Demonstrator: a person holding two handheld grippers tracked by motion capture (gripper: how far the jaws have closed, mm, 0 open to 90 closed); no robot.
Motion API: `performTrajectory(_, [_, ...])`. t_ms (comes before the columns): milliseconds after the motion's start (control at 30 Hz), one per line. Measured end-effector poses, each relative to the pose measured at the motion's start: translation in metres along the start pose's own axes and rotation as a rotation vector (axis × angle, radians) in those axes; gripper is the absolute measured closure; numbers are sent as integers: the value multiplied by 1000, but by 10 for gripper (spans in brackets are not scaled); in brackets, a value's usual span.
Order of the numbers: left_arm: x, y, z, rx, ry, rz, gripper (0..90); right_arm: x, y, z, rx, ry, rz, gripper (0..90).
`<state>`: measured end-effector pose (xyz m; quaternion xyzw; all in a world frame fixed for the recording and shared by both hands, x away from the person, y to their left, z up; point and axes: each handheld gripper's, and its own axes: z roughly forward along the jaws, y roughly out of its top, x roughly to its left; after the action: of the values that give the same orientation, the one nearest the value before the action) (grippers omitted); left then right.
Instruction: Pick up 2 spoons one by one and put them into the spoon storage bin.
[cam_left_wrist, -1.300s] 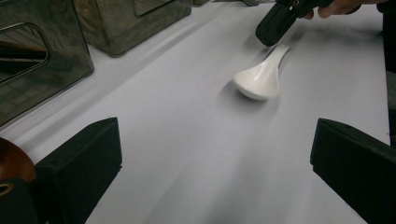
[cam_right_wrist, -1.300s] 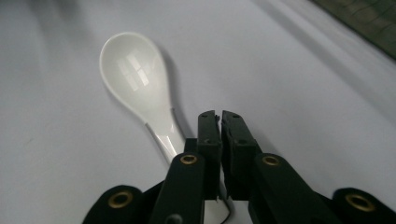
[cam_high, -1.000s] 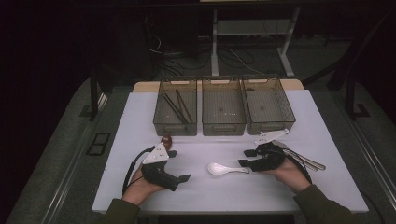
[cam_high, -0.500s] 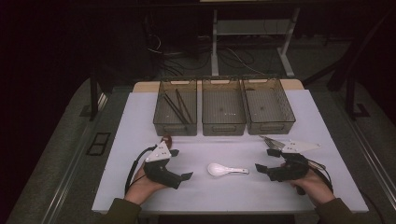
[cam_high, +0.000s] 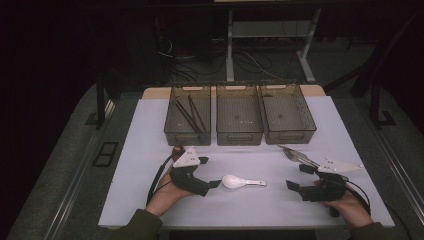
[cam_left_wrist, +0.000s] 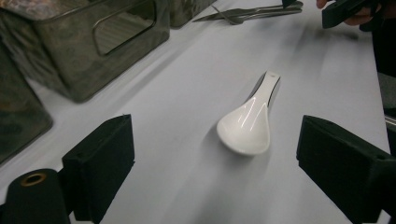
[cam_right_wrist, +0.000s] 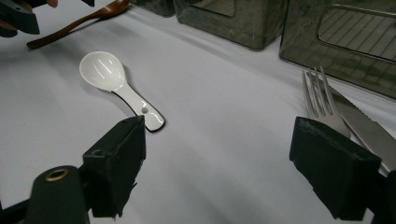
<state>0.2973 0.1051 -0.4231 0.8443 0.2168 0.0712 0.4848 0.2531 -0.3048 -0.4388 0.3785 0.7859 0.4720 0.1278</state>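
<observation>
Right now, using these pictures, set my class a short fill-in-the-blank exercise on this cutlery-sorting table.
1. The white ceramic spoon lies on the white table between the two ____.
2. The dark chopsticks lie in the ____ of the three clear plastic bins.
3. Beside the metal fork lies a metal ____.
4. The brown spoon looks made of ____.

Missing words: grippers; leftmost; knife; wood

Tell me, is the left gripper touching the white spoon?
Apart. In the left gripper view, the open left gripper has bare table between both pads and the spoon; the high view also shows a gap.
</observation>
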Motion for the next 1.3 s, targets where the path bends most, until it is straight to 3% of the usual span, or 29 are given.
performTrajectory(200, [-1, 11, 12, 9, -22, 24, 154, 0, -1, 3, 14, -7, -13, 177])
performTrajectory(333, [0, 18, 20, 7, -34, 31, 188, 1, -2, 6, 28, -35, -24, 176])
performTrajectory(433, [1, 21, 26, 24, -44, 39, 207, 2, -1, 7, 28, -16, -17, 134])
performTrajectory(667, [2, 28, 47, 58, -69, 56, 213, 3, 1, 6, 46, -32, -28, 137])
performTrajectory(933, [4, 29, 65, 95, -87, 60, 244, 3, 3, 4, 32, -23, -16, 140])
performTrajectory(1300, [5, 20, 69, 201, -119, 68, 347, 2, 5, 3, 34, -17, -11, 140])
